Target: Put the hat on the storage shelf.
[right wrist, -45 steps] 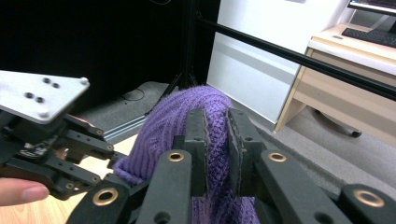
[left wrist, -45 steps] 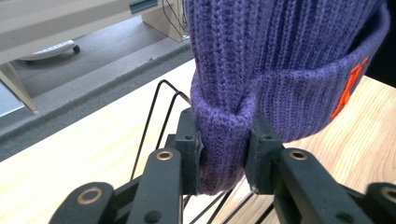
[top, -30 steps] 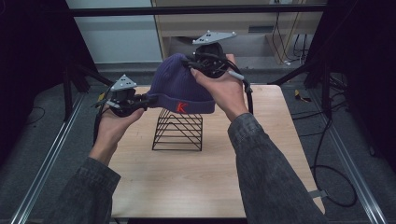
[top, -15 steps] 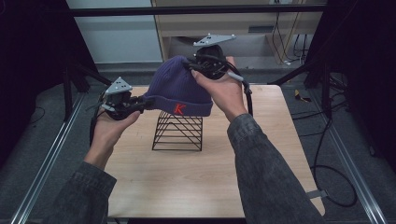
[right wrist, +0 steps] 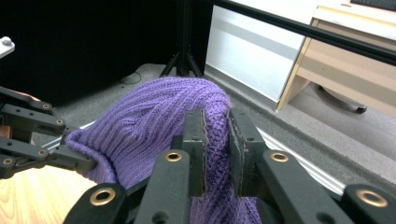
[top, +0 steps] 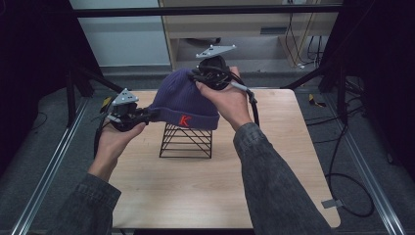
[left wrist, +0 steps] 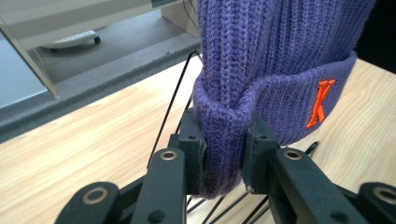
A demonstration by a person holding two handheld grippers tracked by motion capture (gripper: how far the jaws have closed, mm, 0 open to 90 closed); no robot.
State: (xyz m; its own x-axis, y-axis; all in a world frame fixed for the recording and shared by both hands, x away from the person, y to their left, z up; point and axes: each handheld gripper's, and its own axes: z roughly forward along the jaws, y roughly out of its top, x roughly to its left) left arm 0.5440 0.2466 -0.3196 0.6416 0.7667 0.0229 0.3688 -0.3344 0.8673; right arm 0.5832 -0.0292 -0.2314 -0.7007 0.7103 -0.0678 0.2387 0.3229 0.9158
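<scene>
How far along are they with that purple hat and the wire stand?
Done: both grippers have a hold. The left gripper pinches the folded cuff of the hat; the right gripper pinches its crown. In hand: the hat hangs just over the wire stand, which stands on the table; whether it touches the stand I cannot tell. Left: probably either settling it onto the stand or carrying it clear, then letting go.

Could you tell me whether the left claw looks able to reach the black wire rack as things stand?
Probably not yet: the left claw is shut on the folded cuff of the purple beanie, which hangs over the wire rack. It would need to let go first; the rack sits close beneath.
</scene>
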